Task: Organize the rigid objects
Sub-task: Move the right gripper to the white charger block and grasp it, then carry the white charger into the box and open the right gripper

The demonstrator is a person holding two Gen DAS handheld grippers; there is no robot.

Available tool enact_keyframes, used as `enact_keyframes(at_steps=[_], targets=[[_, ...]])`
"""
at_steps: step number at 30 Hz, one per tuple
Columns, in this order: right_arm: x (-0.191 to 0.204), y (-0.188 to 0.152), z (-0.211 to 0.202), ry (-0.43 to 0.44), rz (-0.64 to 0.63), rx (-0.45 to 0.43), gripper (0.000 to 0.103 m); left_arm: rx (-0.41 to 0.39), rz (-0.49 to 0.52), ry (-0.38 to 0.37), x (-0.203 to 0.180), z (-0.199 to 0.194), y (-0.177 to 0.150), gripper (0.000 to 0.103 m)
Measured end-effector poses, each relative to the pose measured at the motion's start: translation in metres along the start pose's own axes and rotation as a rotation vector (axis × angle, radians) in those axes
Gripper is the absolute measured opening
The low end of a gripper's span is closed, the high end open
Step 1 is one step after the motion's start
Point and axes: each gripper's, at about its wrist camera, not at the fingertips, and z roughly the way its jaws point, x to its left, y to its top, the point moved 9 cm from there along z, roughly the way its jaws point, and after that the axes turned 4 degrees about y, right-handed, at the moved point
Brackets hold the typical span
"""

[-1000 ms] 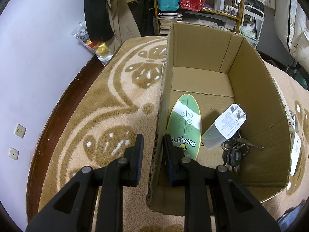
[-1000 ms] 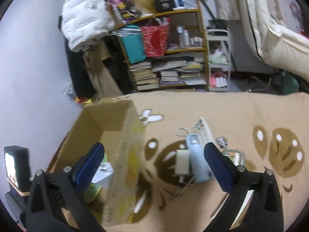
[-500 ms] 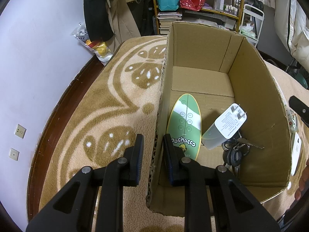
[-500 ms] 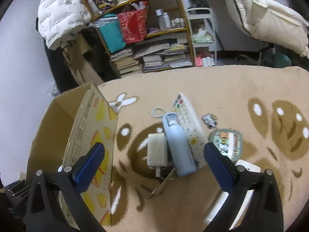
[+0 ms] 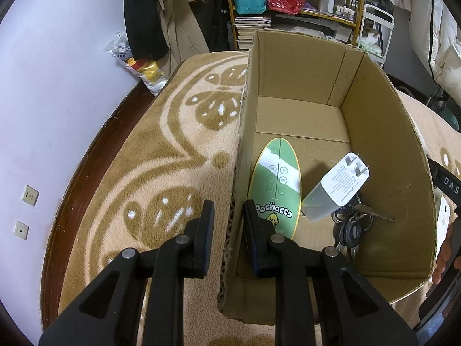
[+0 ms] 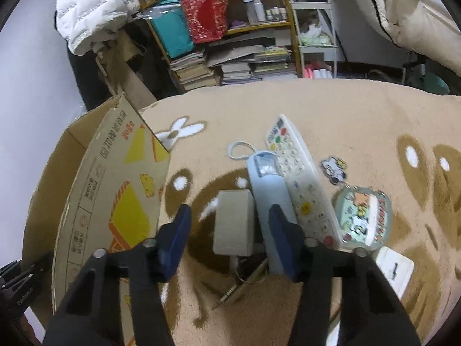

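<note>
Cardboard takes up most of the left view: the open box (image 5: 288, 66) stands on the patterned rug (image 5: 161, 155), and the left hand-held gripper (image 5: 226, 225) has its two pads either side of the box's near-left wall, close against it, steadying the box. Whether it truly pinches the wall I cannot tell.

Three things already lie inside. A green oval board (image 5: 275, 184) rests along the left wall, long axis from 6 toward 12 o'clock. A white charger (image 5: 337, 187) tilts with its prongs up toward 1 o'clock, and a bunch of keys (image 5: 353, 225) sits at its 6 o'clock side.

I'd judge the job well short of half done. In the right view the right hand-held gripper (image 6: 230, 236) hangs spread wide and empty over the pile left on the rug. A beige block (image 6: 234, 222) lies between the jaws, long axis toward 12 o'clock. The pale blue bottle (image 6: 268, 196) touches its 3 o'clock side, cap toward 12, and the remote (image 6: 299, 184) runs beside that, leaning toward 11. A round tin (image 6: 361, 219), a small charm (image 6: 334, 170), a white pad (image 6: 394, 268) and a metal pen-like thing (image 6: 245, 282) also wait.
</note>
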Motion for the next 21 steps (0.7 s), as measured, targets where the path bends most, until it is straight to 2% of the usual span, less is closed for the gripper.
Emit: enact_keyframes(at_steps=[2,5,9,13,21], targets=[[0.0,0.0,0.003,-0.015,-0.013,0.007,0.051,0.0,-0.002,-0.002,-0.001,0.0,0.0,0.021],[0.0,0.0,0.01,-0.048,-0.044,0.011,0.035,0.0,0.0,0.0,-0.001,0.0,0.0,0.021],[-0.002,-0.001,0.011,-0.059,-0.063,0.02,0.026,0.0,0.005,0.006,0.0,0.0,0.0,0.021],[-0.005,0.001,0.001,-0.079,-0.04,-0.001,0.024,0.001,0.006,0.006,-0.001,0.001,0.0,0.021],[0.017,0.031,-0.043,-0.042,-0.062,-0.129,0.024,0.002,0.009,0.009,-0.002,0.002,-0.001,0.021]])
